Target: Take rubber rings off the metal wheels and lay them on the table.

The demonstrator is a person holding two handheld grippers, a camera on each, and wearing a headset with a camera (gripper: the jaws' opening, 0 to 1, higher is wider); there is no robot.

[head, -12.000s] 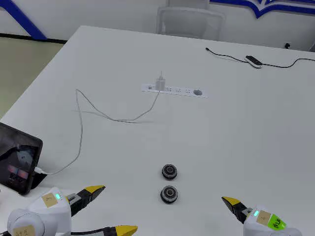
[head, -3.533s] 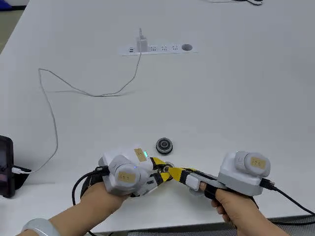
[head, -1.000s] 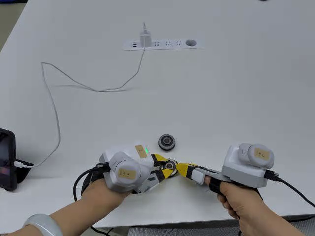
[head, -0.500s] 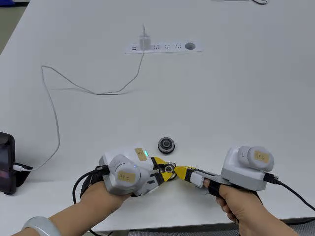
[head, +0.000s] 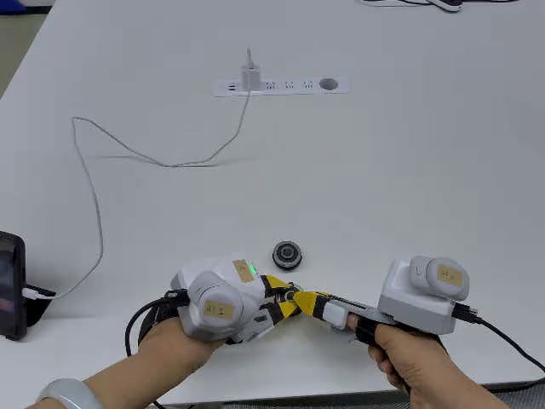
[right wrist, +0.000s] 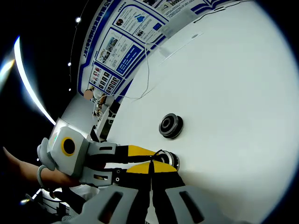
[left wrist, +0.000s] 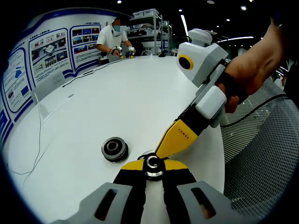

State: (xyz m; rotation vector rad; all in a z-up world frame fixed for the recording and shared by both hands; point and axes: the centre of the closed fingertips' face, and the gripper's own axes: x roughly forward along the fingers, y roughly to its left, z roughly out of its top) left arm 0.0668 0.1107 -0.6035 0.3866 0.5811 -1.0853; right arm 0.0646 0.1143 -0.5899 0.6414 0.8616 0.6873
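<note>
Big white desk (head: pixel 409 170), and I'm placing everything off the loose wheel (head: pixel 287 254), which lies flat on it near the front edge, touched by nothing. Well beyond the loose wheel, a bit to its left, there's a white strip (head: pixel 281 86) with a charger plugged in. A thin cable (head: pixel 94 204) runs from there, swinging wide out to the left of the loose wheel and down to a dark phone (head: pixel 8 285) at the desk's left edge.

The two claws meet tip to tip just on the near side of the loose wheel. The left claw (head: pixel 285 302) comes in from the near left, and its yellow jaws are clamped on the held wheel (left wrist: pixel 153 164), one on each side. That wheel sits just beside the loose wheel (left wrist: pixel 115 149), not touching it.

The right claw (head: pixel 308 300) comes in from the near right. In its own view its jaws are pressed together (right wrist: pixel 152 167), tips right at the held wheel's (right wrist: pixel 169 159) rim. There's a thin black loop at those tips, maybe the ring (right wrist: pixel 159 151), but I honestly can't tell if it's pinched.
</note>
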